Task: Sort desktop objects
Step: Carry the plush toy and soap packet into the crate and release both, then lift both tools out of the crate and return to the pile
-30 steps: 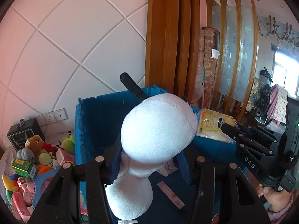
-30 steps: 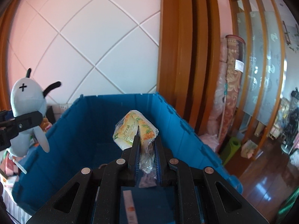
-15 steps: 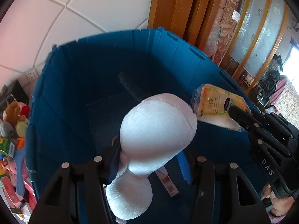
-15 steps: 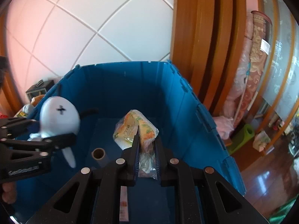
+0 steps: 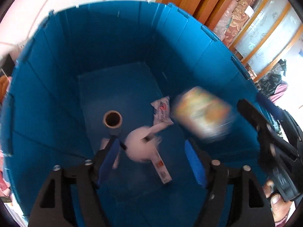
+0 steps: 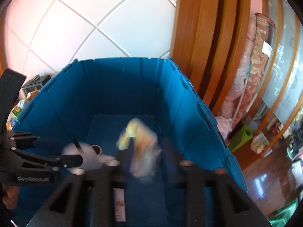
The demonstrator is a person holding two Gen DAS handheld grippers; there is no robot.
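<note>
A deep blue crate (image 5: 56,71) fills both views (image 6: 147,87). My left gripper (image 5: 151,149) is open over it, and the white plush toy (image 5: 141,147) is blurred, falling free inside the crate; it also shows in the right wrist view (image 6: 83,158). My right gripper (image 6: 147,158) is open too, and the yellow snack bag (image 6: 140,143) is blurred between its spread fingers, dropping; it shows mid-air in the left wrist view (image 5: 202,113).
On the crate floor lie a cardboard tape roll (image 5: 112,120), a white sachet (image 5: 162,110) and a long narrow packet (image 5: 161,167). Toys and boxes (image 6: 19,106) sit left of the crate. Wooden door frame (image 6: 198,37) stands behind.
Both grippers opened over the crate. The plush left my left gripper and the snack bag left my right gripper; both are falling. Both views tipped further down into the crate.
</note>
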